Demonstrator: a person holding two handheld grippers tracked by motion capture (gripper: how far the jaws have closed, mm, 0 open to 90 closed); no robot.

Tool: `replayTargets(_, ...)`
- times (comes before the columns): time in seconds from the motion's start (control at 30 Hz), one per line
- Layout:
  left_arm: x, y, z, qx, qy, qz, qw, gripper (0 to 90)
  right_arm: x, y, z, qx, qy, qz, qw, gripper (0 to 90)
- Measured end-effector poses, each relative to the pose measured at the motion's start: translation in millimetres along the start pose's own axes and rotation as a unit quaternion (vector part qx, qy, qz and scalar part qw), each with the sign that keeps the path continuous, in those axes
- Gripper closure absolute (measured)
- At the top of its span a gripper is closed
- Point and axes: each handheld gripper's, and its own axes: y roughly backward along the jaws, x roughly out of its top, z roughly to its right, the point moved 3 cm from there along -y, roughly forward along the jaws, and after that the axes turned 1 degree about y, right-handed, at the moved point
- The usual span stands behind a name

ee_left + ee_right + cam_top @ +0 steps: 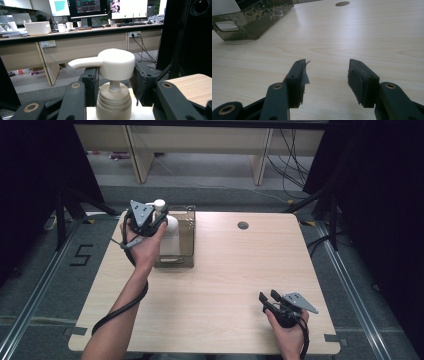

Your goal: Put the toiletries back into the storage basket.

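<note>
White pump bottle stands upright in a clear brownish bin at the table's far left. No label text legible on the bottle; floor beside the table carries a taped "5". Left gripper sits at the bottle top; left gripper view has both pads flanking the pump head, apparently pressing its sides, spout pointing left, ribbed collar below. Right gripper rests near the table's near right corner, jaws apart, nothing between; right gripper view catches the bin's handle cutout and a grommet hole. Desk with monitors behind, screens unreadable.
</note>
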Motion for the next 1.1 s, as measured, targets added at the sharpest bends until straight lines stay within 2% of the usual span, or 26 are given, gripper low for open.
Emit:
replayTargets(0.63,-14.2,1.2,-0.5,0.002,0.003,-0.011,0.9999,59.2,-0.4,-0.7,0.4,-0.001,0.004,0.001,1.0000,49.6)
replayTargets(0.67,-14.9,1.2,-0.6,0.003,0.002,-0.011,0.9999,59.2,-0.6,0.0,-2.4,0.002,-0.015,-0.004,0.9999,49.6)
replayTargets(0.7,-15.9,1.2,-0.9,0.003,0.000,-0.012,0.9999,59.1,-0.8,0.1,-2.9,0.002,-0.017,-0.005,0.9998,49.6)
replayTargets(0.8,-19.3,1.0,-1.9,0.005,0.000,-0.016,0.9999,59.2,-1.0,-0.6,-1.7,0.000,-0.008,-0.003,1.0000,49.6)
replayTargets(0.93,-22.9,0.2,-3.3,0.007,0.003,-0.018,0.9998,59.2,-0.9,-0.1,-2.6,0.001,-0.013,-0.006,0.9999,49.6)
replayTargets(0.97,-23.0,0.4,-3.5,0.007,0.002,-0.018,0.9998,59.2,-0.6,-1.1,-0.4,0.005,-0.002,-0.002,1.0000,49.6)
replayTargets(1.1,-23.1,0.7,-3.5,0.007,0.004,-0.017,0.9998,59.2,-0.7,-1.5,0.3,0.004,0.002,-0.001,1.0000,49.6)
